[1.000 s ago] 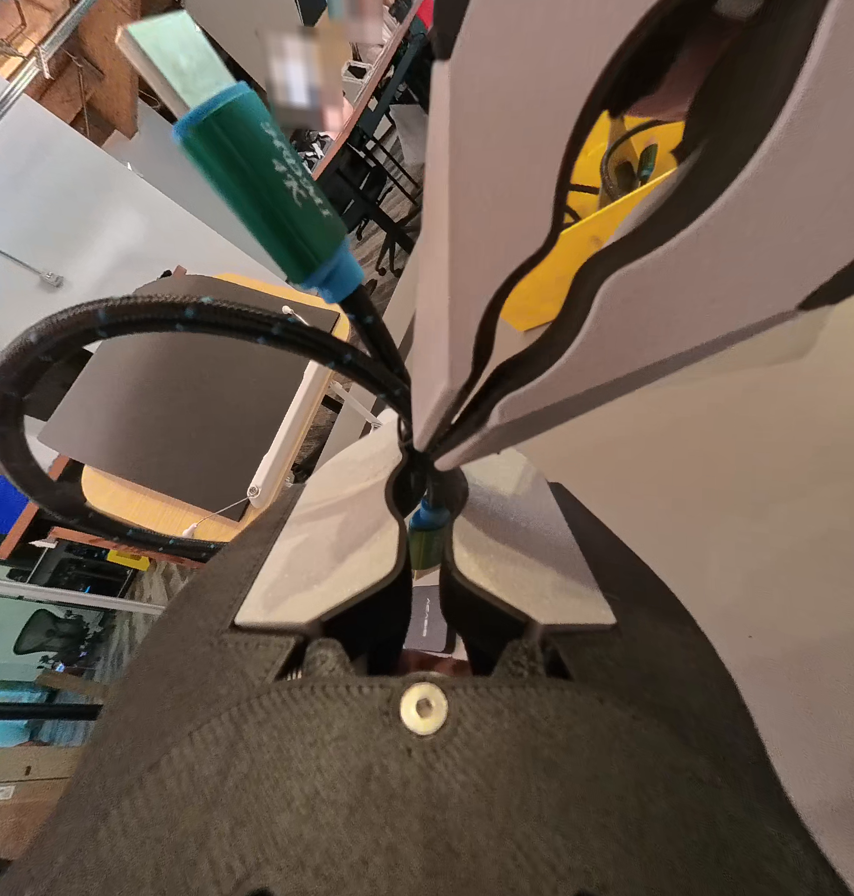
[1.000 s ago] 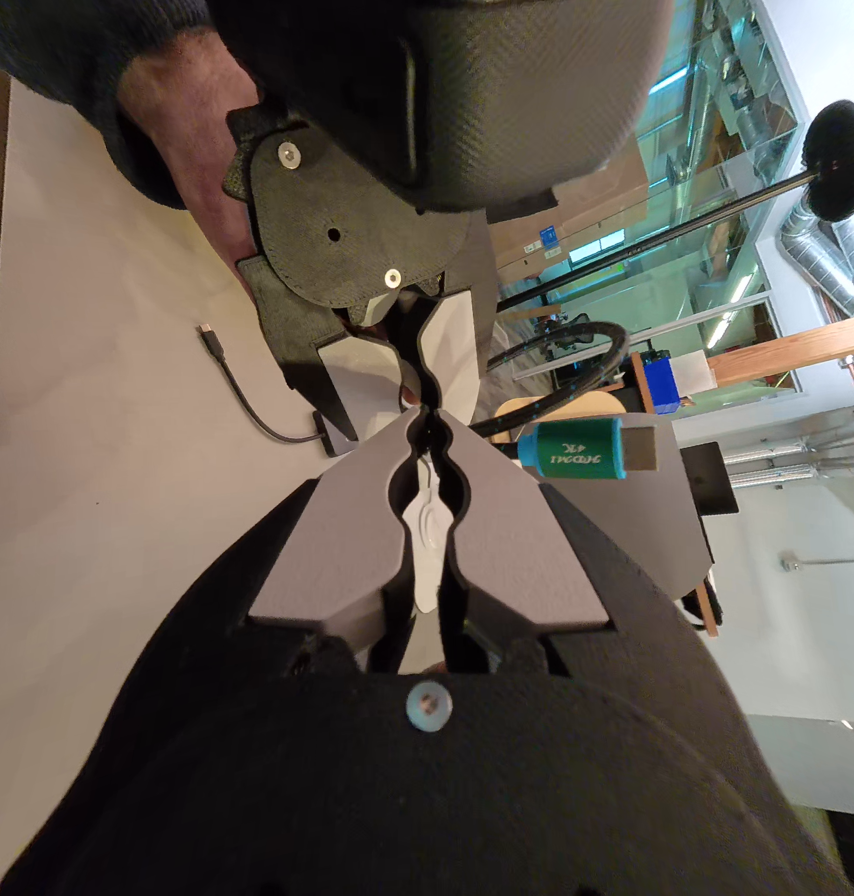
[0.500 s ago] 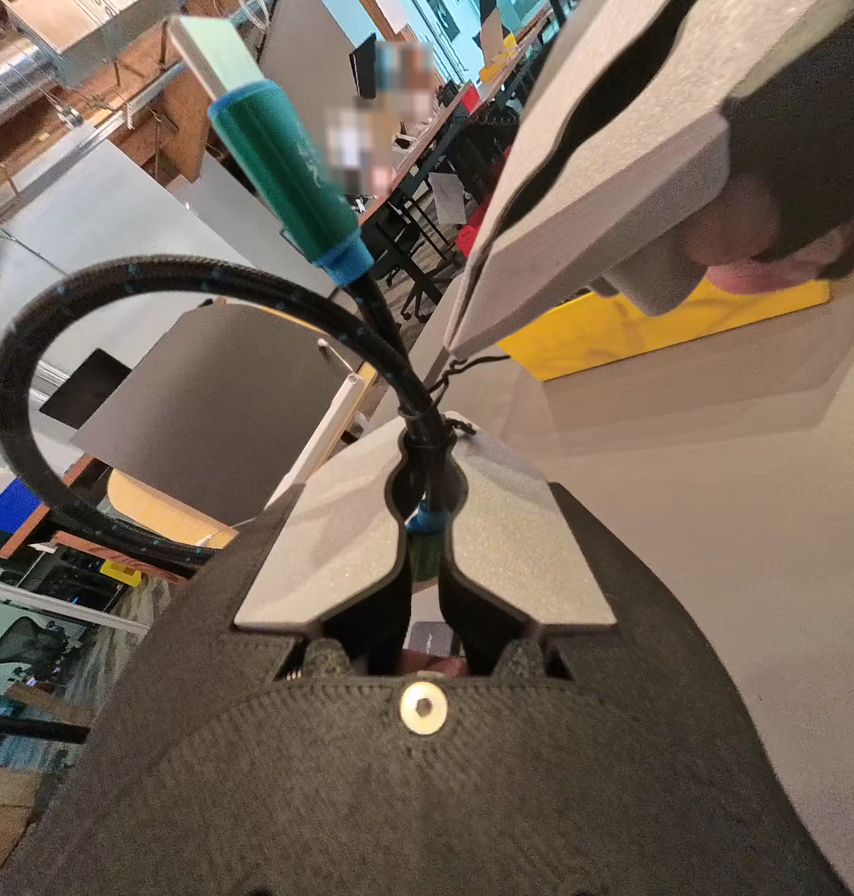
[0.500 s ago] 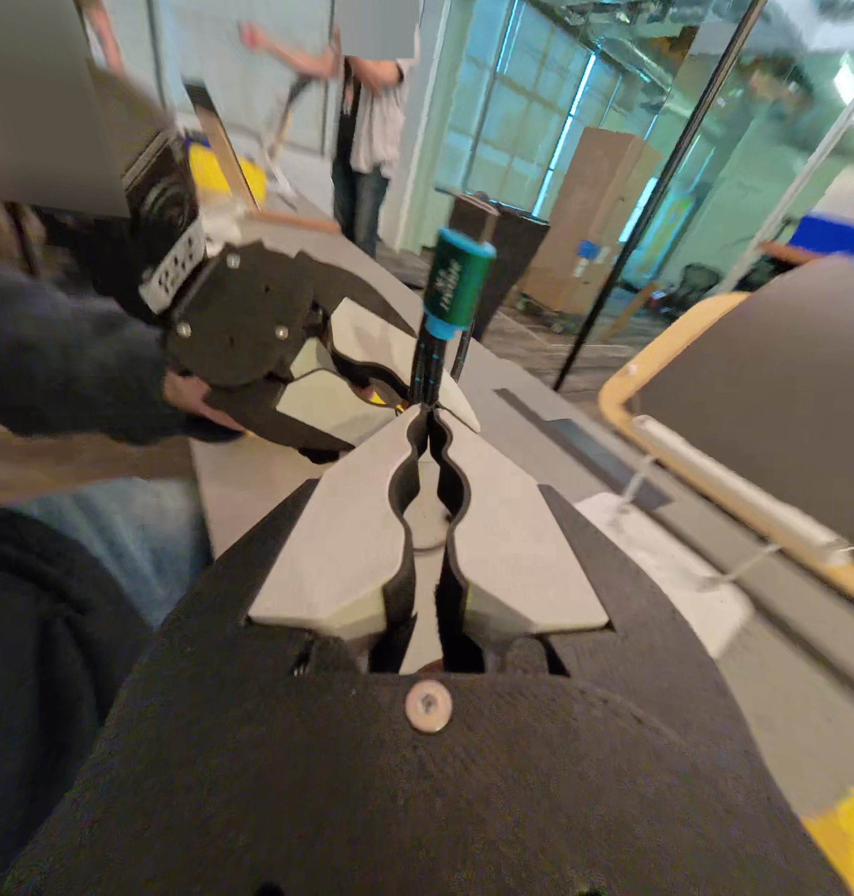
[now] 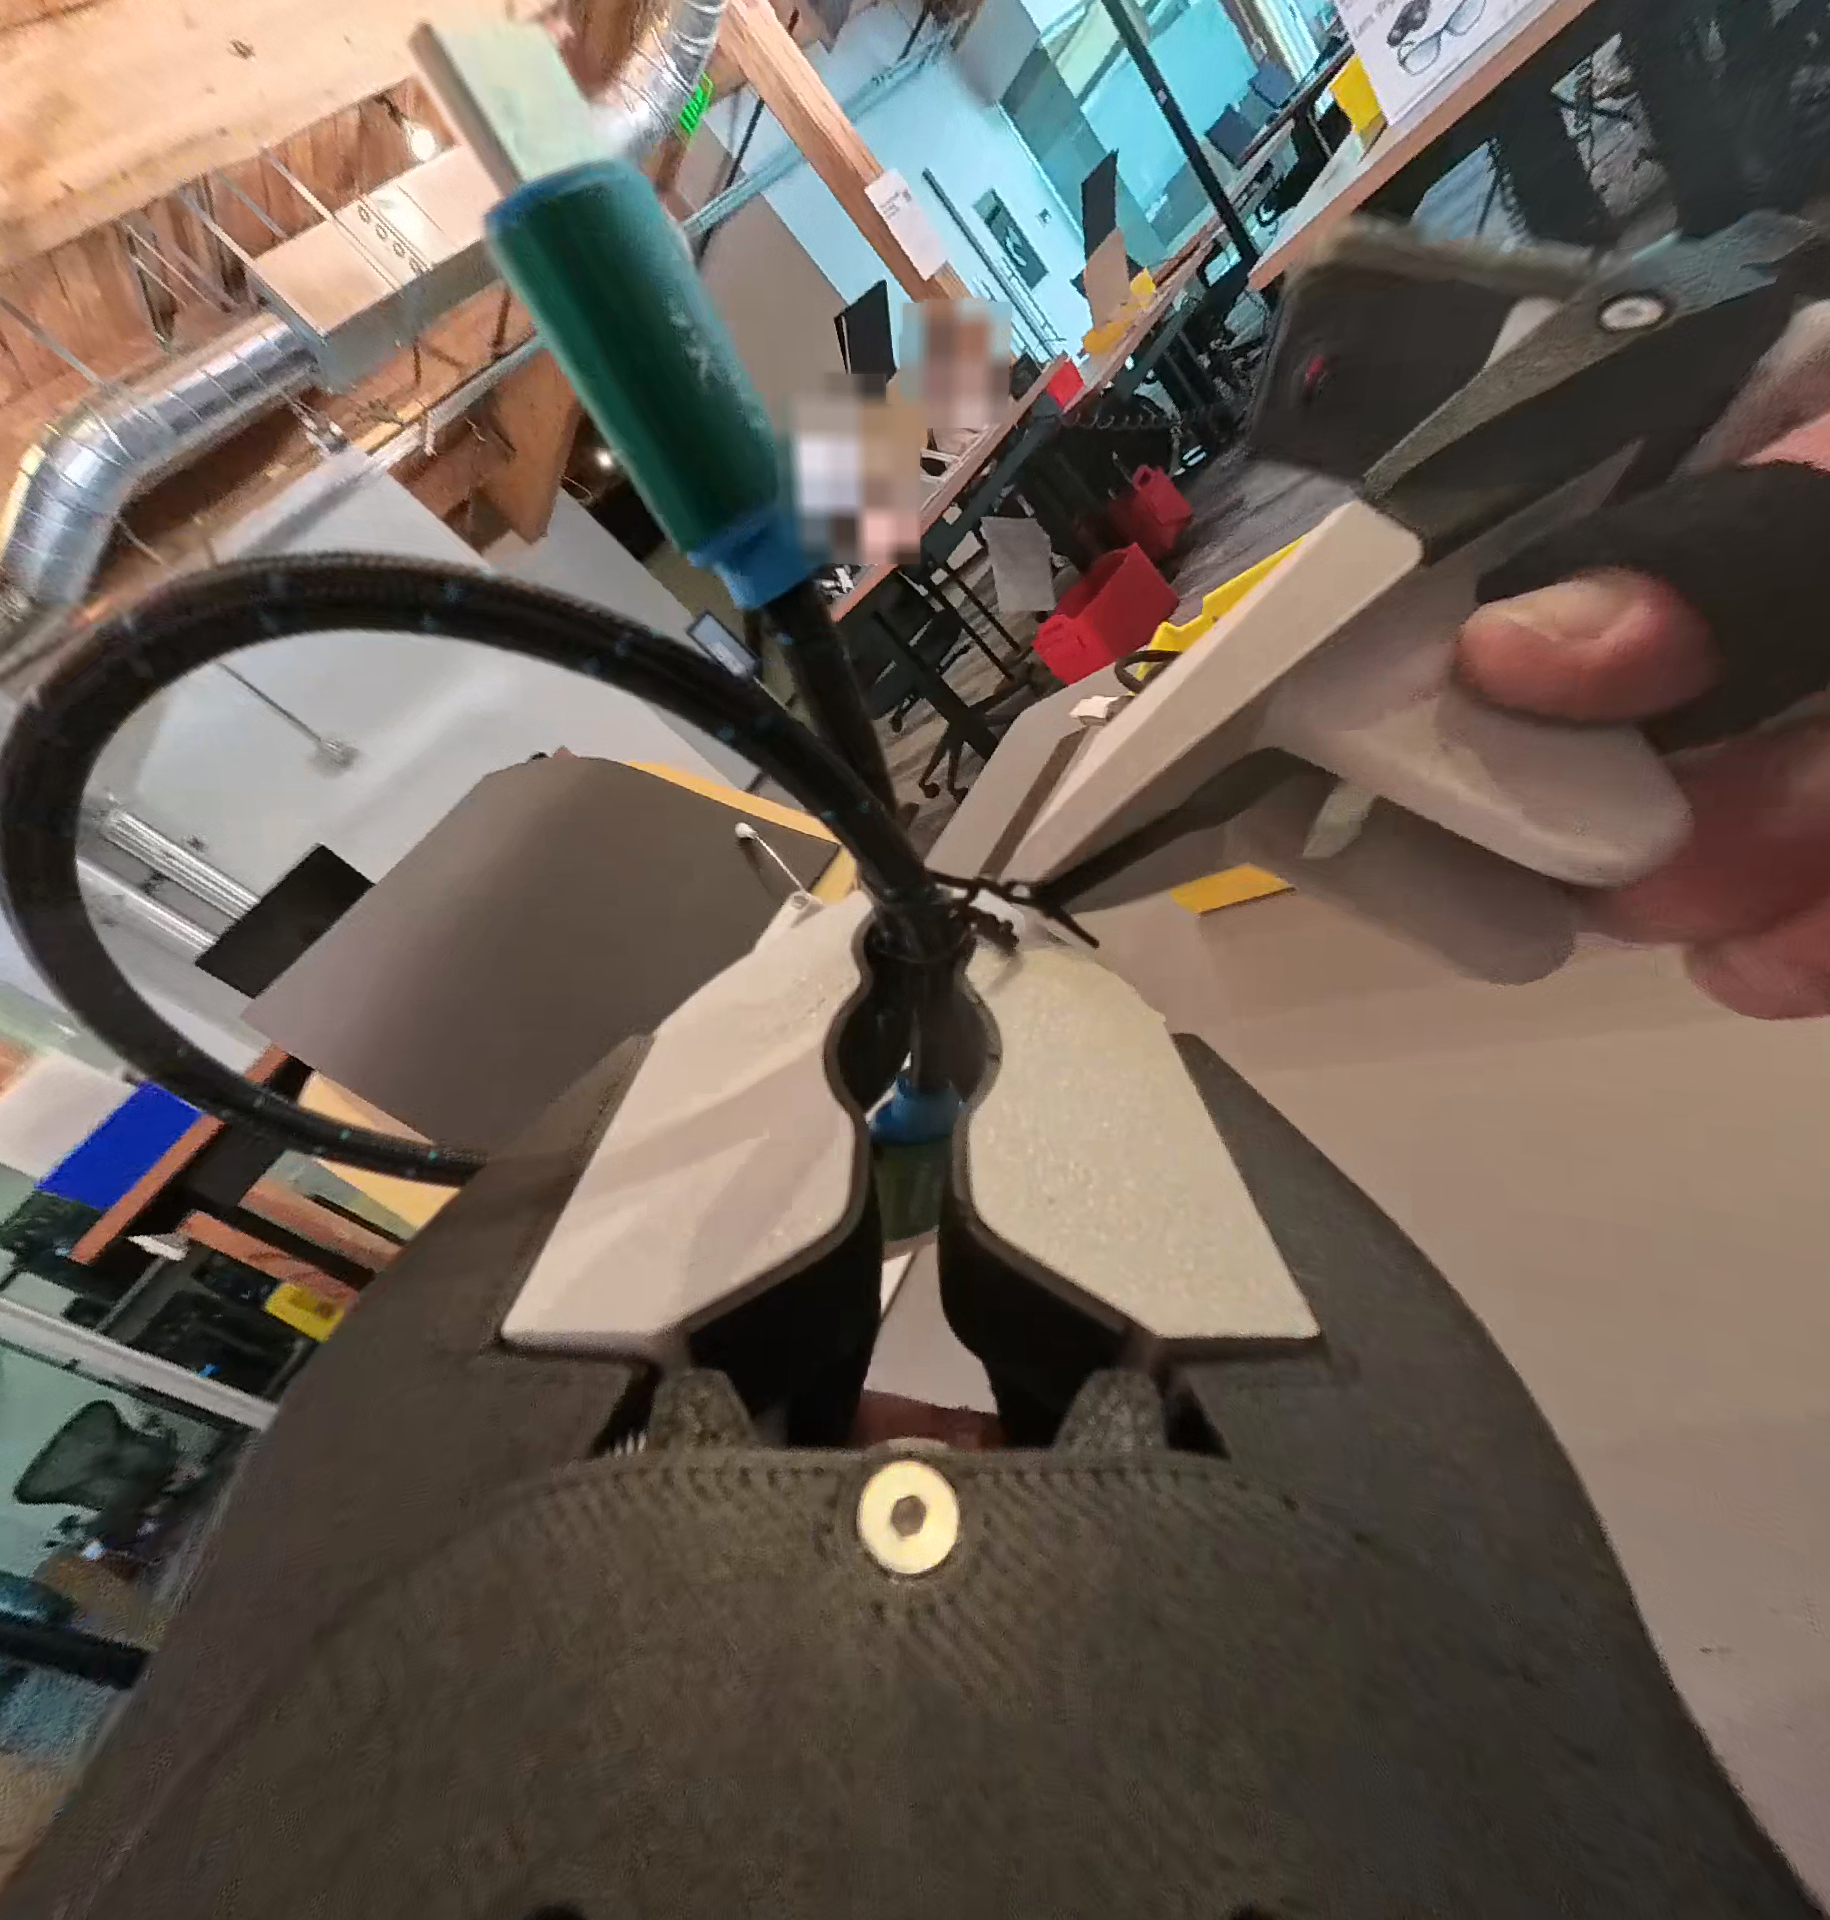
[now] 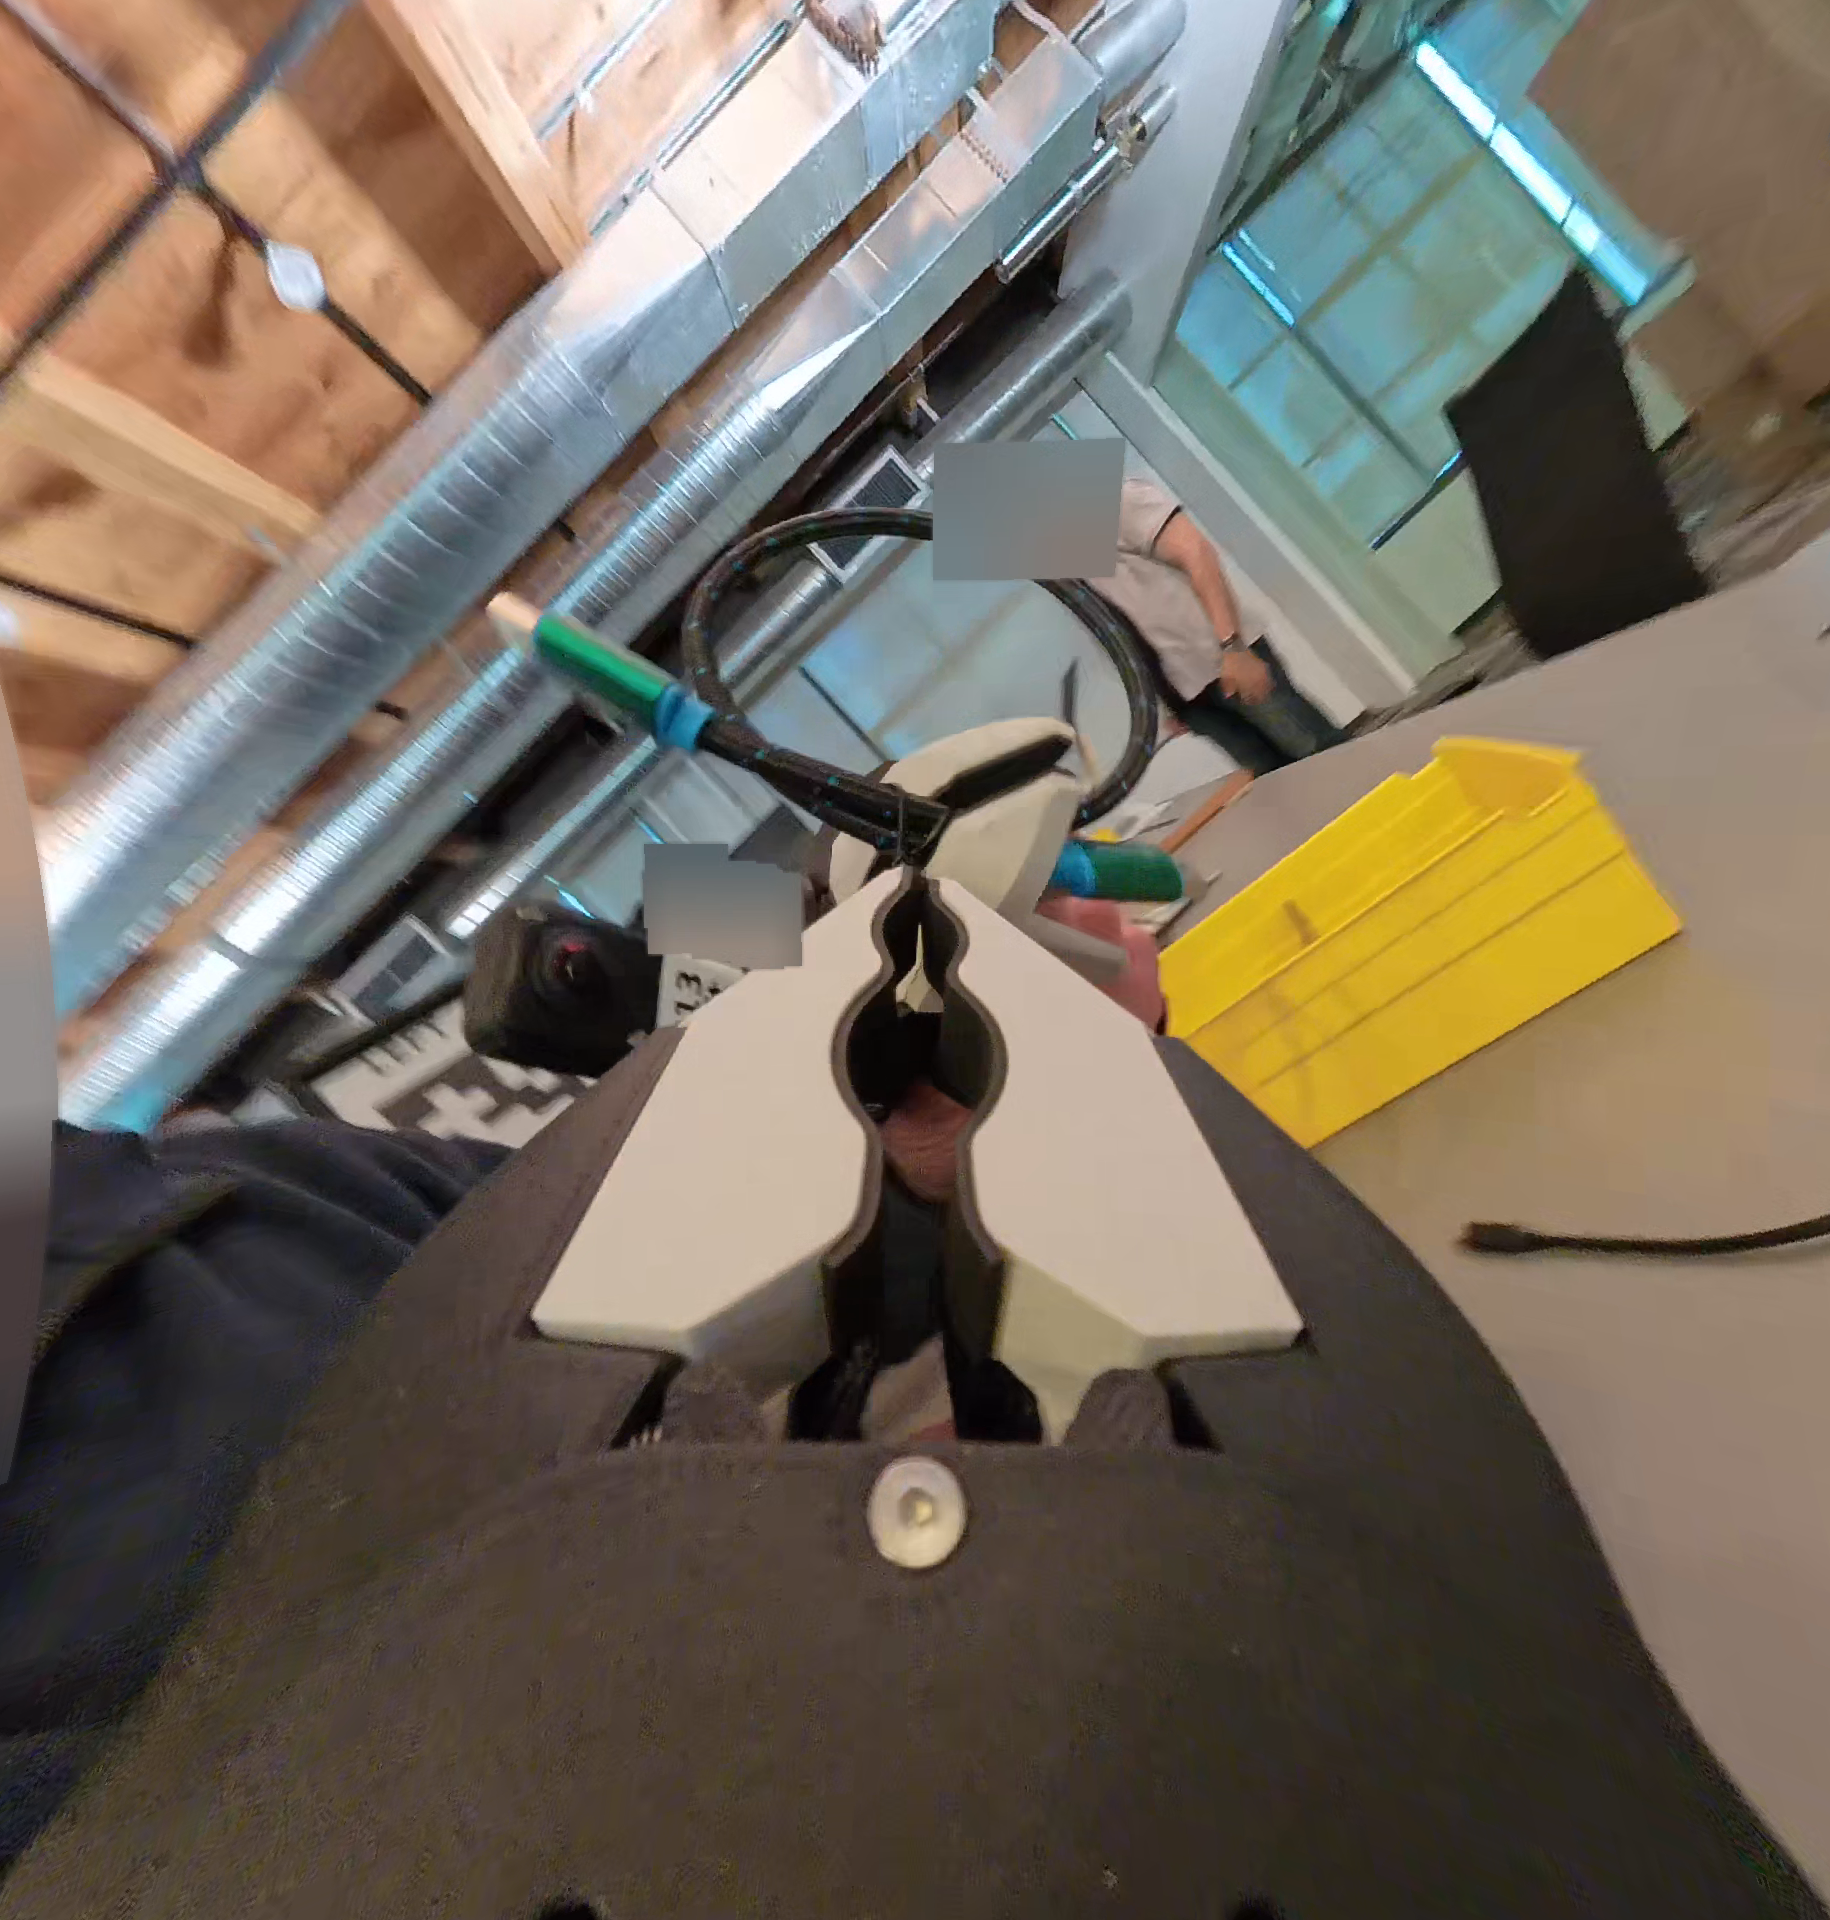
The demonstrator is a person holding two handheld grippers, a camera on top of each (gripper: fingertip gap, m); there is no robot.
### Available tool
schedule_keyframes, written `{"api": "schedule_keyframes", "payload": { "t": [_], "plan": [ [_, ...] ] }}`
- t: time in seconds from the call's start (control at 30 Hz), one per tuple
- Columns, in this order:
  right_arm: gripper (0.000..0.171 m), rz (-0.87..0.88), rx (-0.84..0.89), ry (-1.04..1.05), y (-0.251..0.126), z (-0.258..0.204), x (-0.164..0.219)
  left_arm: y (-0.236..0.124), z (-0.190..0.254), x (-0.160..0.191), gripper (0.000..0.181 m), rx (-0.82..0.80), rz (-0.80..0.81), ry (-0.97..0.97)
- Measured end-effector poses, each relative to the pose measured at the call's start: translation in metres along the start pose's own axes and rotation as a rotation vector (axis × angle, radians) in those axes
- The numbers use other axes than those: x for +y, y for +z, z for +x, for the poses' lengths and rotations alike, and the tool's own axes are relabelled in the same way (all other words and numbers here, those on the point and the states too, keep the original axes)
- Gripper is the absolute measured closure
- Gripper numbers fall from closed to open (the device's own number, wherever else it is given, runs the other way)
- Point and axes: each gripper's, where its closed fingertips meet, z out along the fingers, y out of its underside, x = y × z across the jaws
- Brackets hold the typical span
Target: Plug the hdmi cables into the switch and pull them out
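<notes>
My left gripper (image 5: 916, 940) is shut on a coiled black braided HDMI cable (image 5: 100, 665), gripping it where the loop is bound. One green plug (image 5: 641, 364) sticks up above the fingers. The other green plug (image 5: 911, 1174) sits between the fingers. My right gripper (image 6: 916, 883) is shut, and its tips pinch the thin black tie (image 5: 1004, 894) on the bundle. In the right wrist view the left gripper (image 6: 978, 821) faces mine, with the cable loop (image 6: 713, 623) and both plugs (image 6: 594, 665) beyond it. No switch is in view.
A yellow plastic bin (image 6: 1410, 935) stands on the grey table (image 6: 1617, 1403) at the right. A thin black cable end (image 6: 1617, 1242) lies in front of it. A person (image 6: 1191, 613) stands far behind. Red bins (image 5: 1108, 613) and desks show in the background. Less than 4 cm separates the two grippers' tips.
Both grippers have tilted up from the table, so the views now face the ceiling. The right gripper has swung round to the bundle's right side, still at the tie. The left stays shut.
</notes>
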Motion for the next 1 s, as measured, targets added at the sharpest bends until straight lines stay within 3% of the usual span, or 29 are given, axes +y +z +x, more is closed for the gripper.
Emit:
{"api": "schedule_keyframes", "payload": {
  "t": [0.1, 0.17, 0.23, 0.3, 0.63, 0.77, 1.0],
  "plan": [
    [0.168, -0.101, 0.151, -0.368, -0.003, 0.002, 0.0, 0.002, 0.002, 0.004, 0.176, 0.012, -0.027, -0.018],
    [0.154, -0.179, 0.244, -0.642, -0.004, -0.002, -0.003, 0.003, 0.001, 0.007, 0.175, 0.029, -0.047, -0.051],
    [0.155, -0.293, 0.335, -0.898, -0.005, 0.0, 0.001, 0.004, -0.001, 0.008, 0.175, 0.035, -0.052, -0.083],
    [0.161, -0.362, 0.381, -1.024, -0.005, 0.001, 0.005, 0.005, -0.001, 0.01, 0.175, 0.036, -0.069, -0.098],
    [0.168, -0.321, 0.432, -0.888, -0.003, 0.01, 0.005, 0.005, -0.001, 0.008, 0.176, 0.006, -0.078, -0.064],
    [0.164, -0.307, 0.413, -0.837, 0.001, 0.009, 0.007, 0.005, -0.001, 0.008, 0.176, 0.002, -0.077, -0.058],
    [0.171, -0.288, 0.327, -0.65, 0.002, 0.005, 0.011, 0.005, -0.002, 0.009, 0.175, -0.018, -0.09, -0.015]
  ]
}}
